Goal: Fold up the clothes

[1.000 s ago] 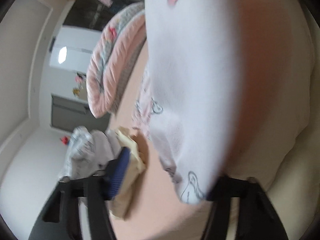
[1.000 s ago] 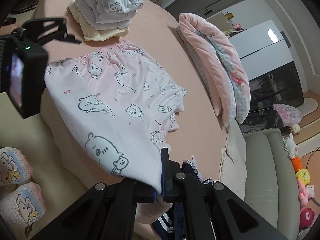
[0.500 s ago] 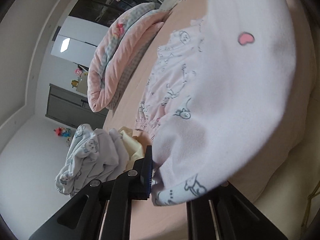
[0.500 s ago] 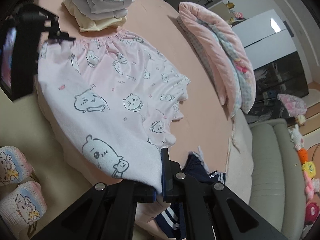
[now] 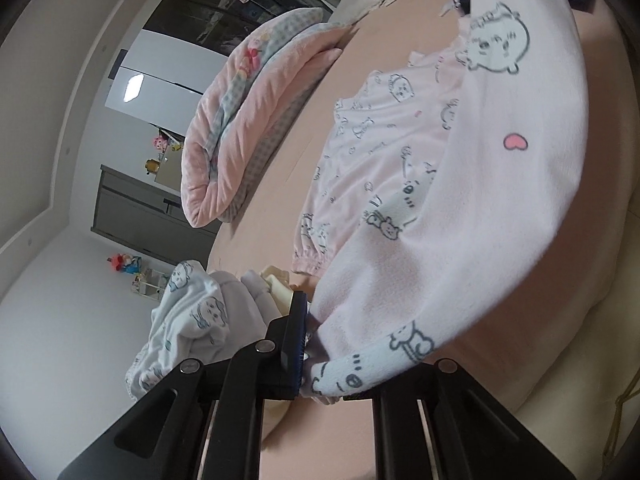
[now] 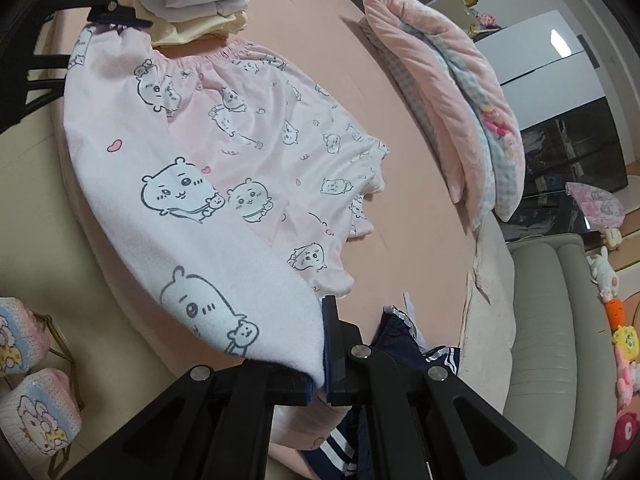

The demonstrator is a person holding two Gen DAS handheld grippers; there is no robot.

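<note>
In the left wrist view, the left gripper (image 5: 310, 344) rises from the bottom centre, angled shallowly downward, and has just been closing: it now pinches a corner of the pale pink fleece garment printed with cartoon animals (image 5: 460, 216). That garment sweeps up in an arc to the upper right, the rest of it lying flat on the peach-sheeted bed (image 5: 280, 168). Left of the gripper sits a stack of folded white and cream clothes (image 5: 200, 316); above it lies a rolled pink quilt (image 5: 248, 120).

In the right wrist view, the left gripper shows at the upper left, gripping the garment's waistband end. The right gripper (image 6: 324, 348), tilted steeply down at bottom centre, is pressed together on the opposite corner. Only this view shows a navy striped garment (image 6: 400, 340), a grey sofa (image 6: 560, 320) and printed cushions (image 6: 36, 408).
</note>
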